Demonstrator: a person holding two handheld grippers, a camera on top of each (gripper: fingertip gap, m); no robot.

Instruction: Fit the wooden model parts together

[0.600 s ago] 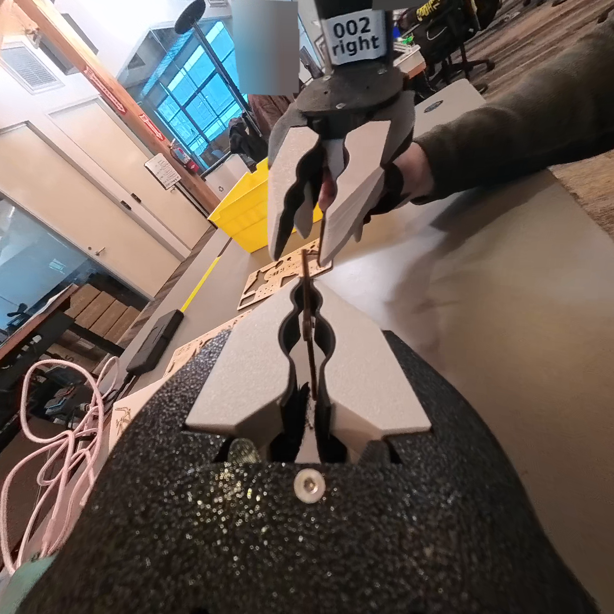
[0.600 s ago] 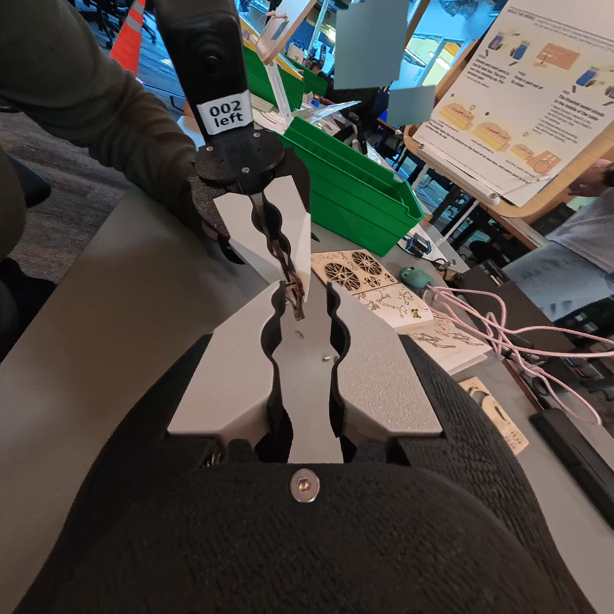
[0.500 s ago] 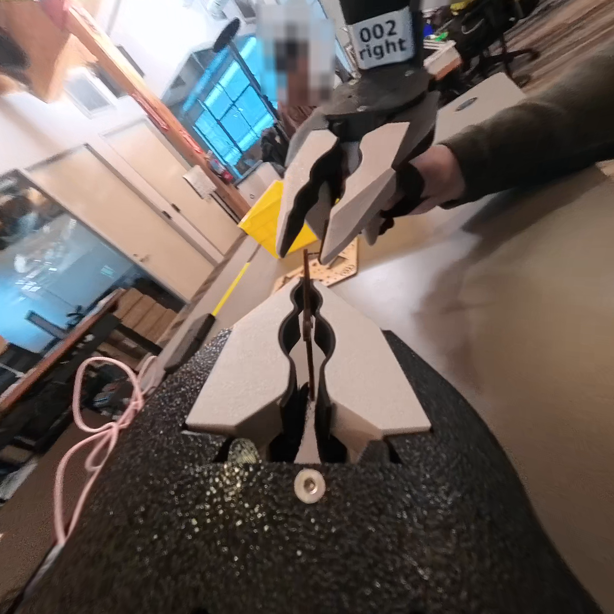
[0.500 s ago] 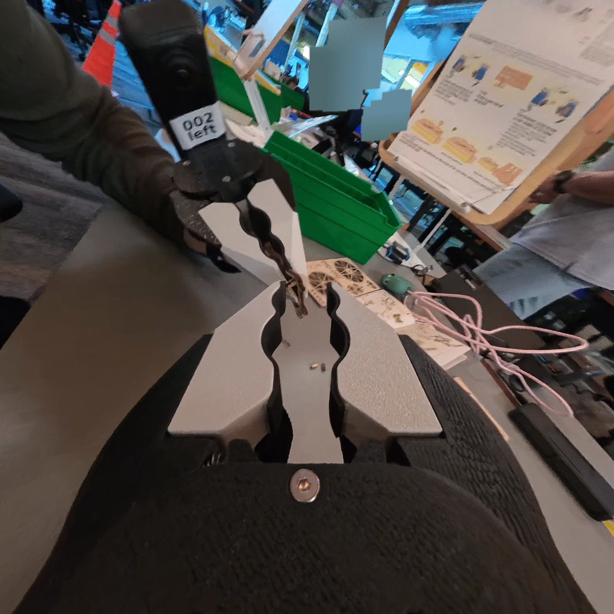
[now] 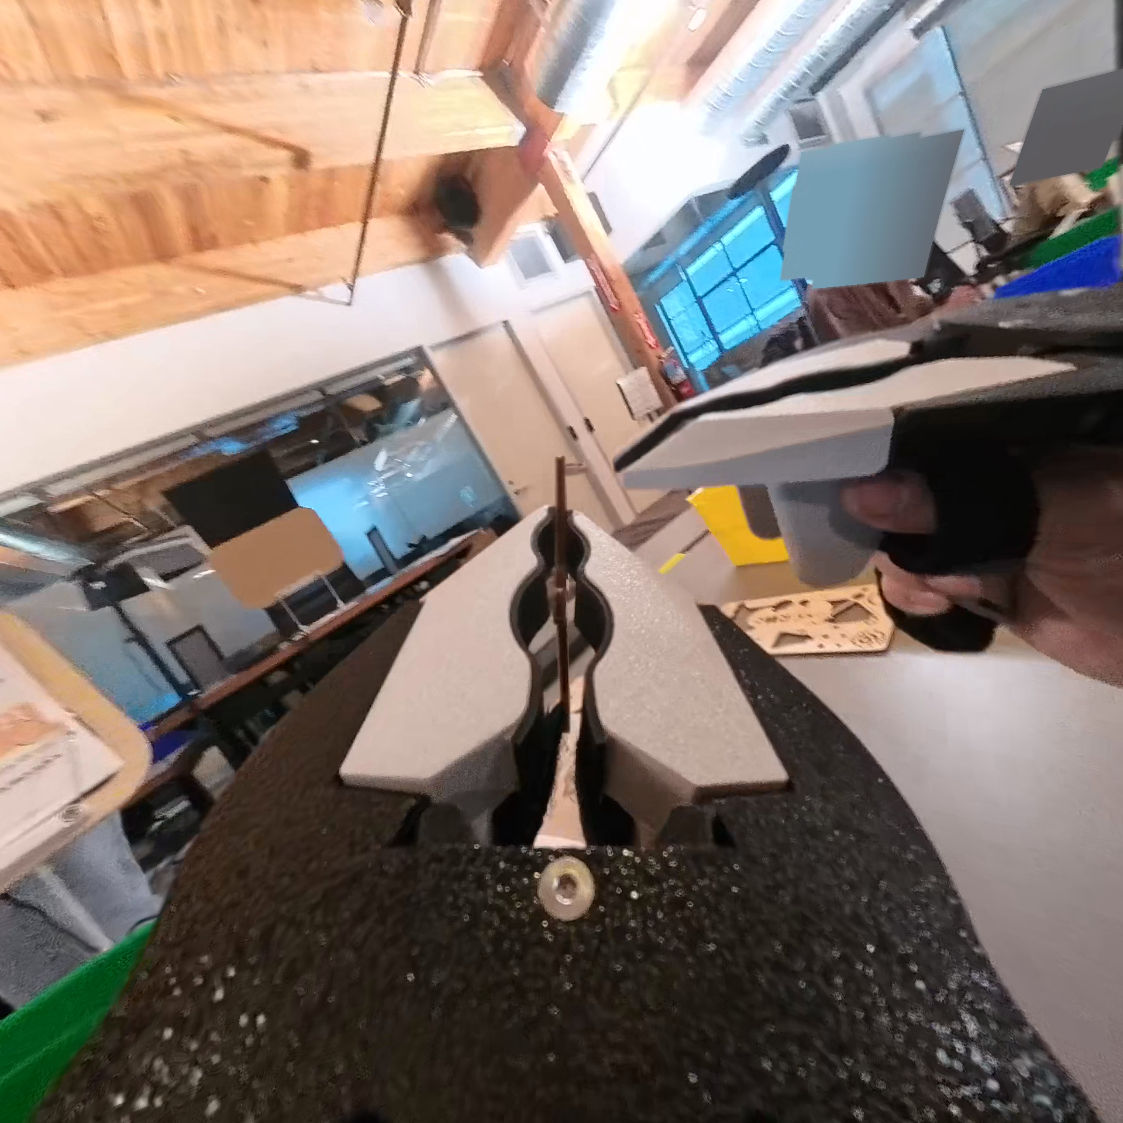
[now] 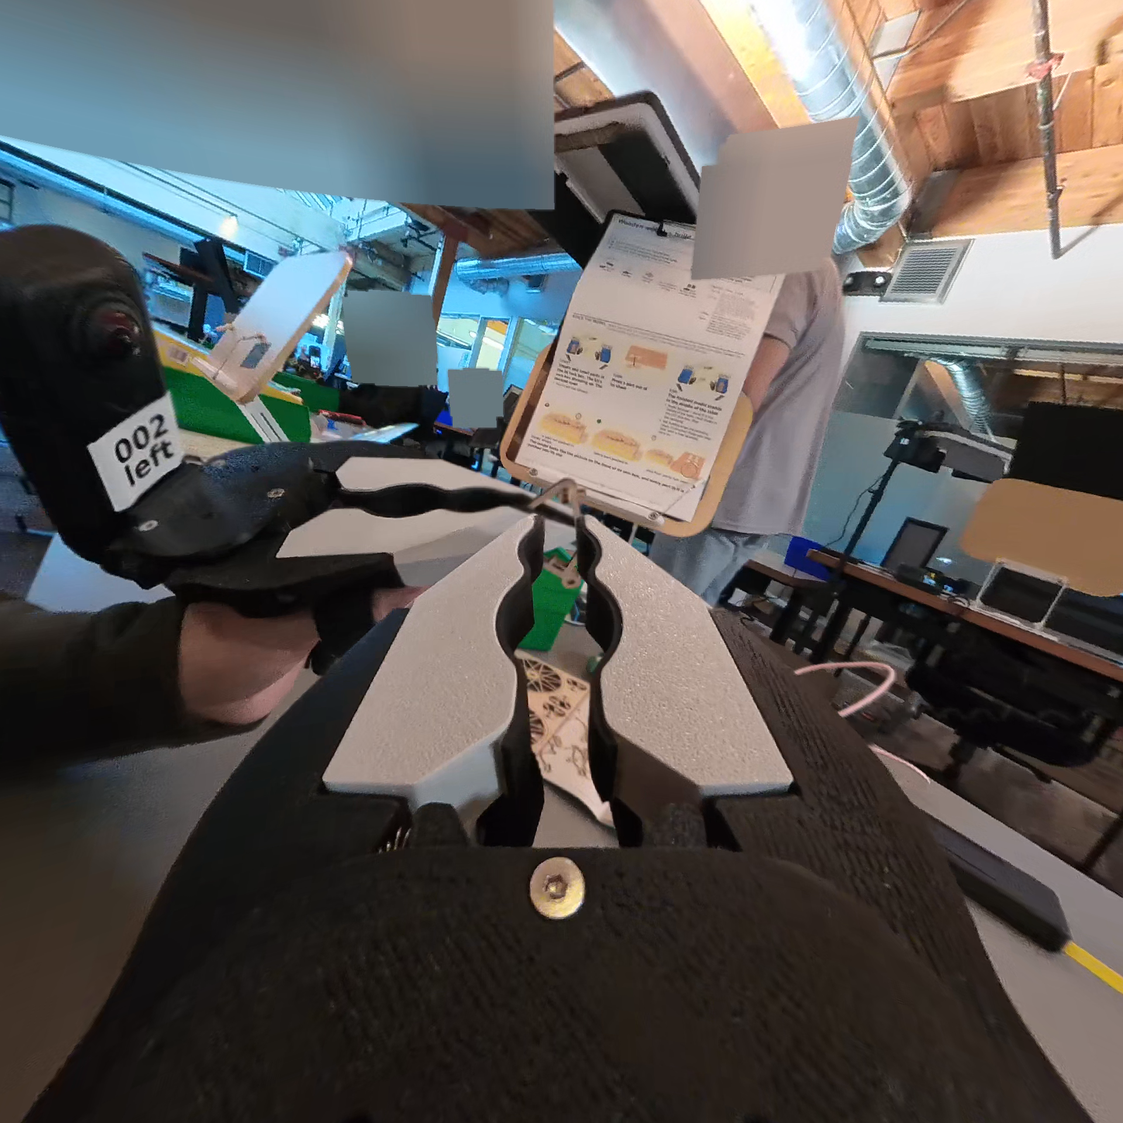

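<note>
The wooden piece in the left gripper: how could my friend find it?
Find the black left gripper low in its own view. Its grey fingers pinch a thin wooden piece that pokes past their tips. It looks like a dark stick, unlike the pale, holey wooden sheet flat behind.

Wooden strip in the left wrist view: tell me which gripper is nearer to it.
Left. The left gripper is clamped on the thin wooden strip, which sticks out past its fingertips. The right gripper hangs off to the strip's right, apart from it.
</note>
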